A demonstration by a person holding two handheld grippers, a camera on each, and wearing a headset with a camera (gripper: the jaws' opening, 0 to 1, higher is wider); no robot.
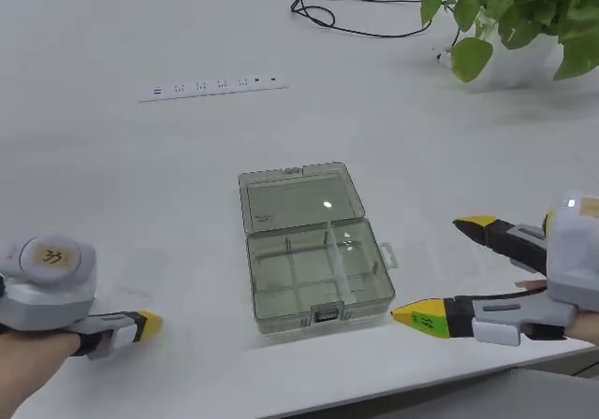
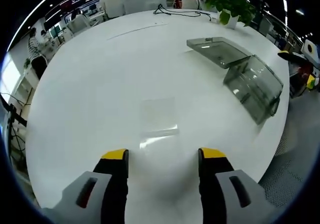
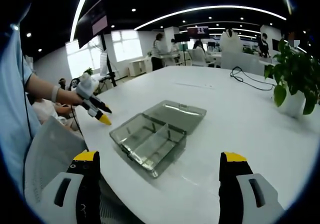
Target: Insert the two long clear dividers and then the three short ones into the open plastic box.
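The open smoky-clear plastic box (image 1: 314,279) lies in the middle of the white table, its lid (image 1: 299,197) flat behind it. Clear dividers stand inside it; one long one (image 1: 335,265) runs front to back. Left of the box, my left gripper (image 1: 145,325) hovers open over a flat clear divider (image 2: 159,118) on the table just ahead of its jaws. My right gripper (image 1: 445,269) is wide open to the right of the box, holding nothing. From the right gripper view, the box (image 3: 150,144) sits ahead of the right gripper (image 3: 160,157), and the left gripper (image 3: 97,111) is beyond it.
A white power strip (image 1: 211,87) lies at the back left. A black cable (image 1: 346,12) and a potted plant (image 1: 510,17) are at the back right. The table's front edge runs just below both grippers. People sit at desks far behind.
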